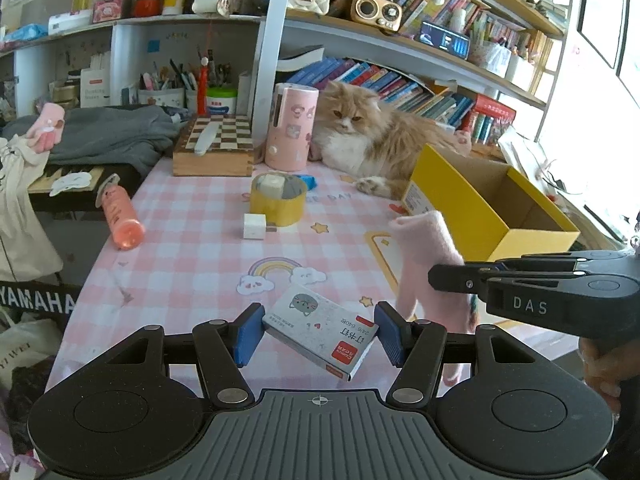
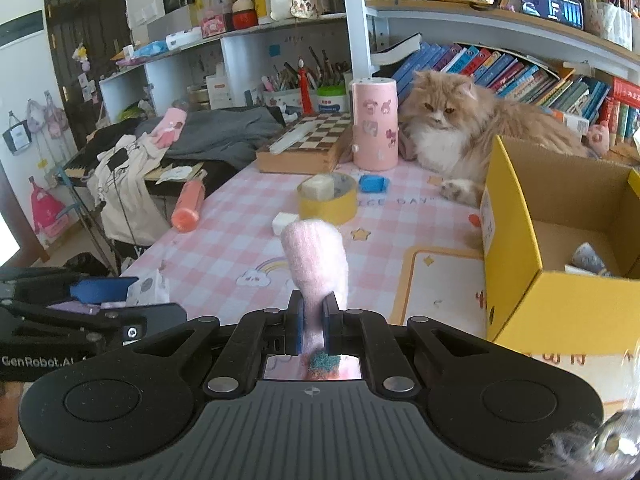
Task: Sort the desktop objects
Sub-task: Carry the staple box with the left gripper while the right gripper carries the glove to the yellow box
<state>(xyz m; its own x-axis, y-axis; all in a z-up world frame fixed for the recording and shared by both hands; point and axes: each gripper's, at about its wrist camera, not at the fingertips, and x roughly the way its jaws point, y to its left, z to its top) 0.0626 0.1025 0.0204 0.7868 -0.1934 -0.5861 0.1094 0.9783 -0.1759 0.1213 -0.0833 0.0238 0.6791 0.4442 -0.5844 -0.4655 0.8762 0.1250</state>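
My left gripper (image 1: 318, 330) is shut on a grey-white staple box (image 1: 320, 330) with a cat picture and red label, held tilted above the pink checked table (image 1: 192, 240). My right gripper (image 2: 313, 326) is shut on a pink fuzzy glove (image 2: 316, 260), held upright above the table; the glove also shows in the left wrist view (image 1: 428, 264), where the right gripper (image 1: 440, 278) comes in from the right. An open yellow cardboard box (image 2: 560, 300) stands to the right with small items inside.
A fluffy orange cat (image 2: 460, 128) lies at the table's back. A yellow tape roll (image 1: 279, 199), white cube (image 1: 255, 226), orange tube (image 1: 122, 216), blue item (image 2: 373, 182), pink cylinder (image 1: 292, 128) and chessboard box (image 1: 214, 144) sit on the table. Bookshelves behind.
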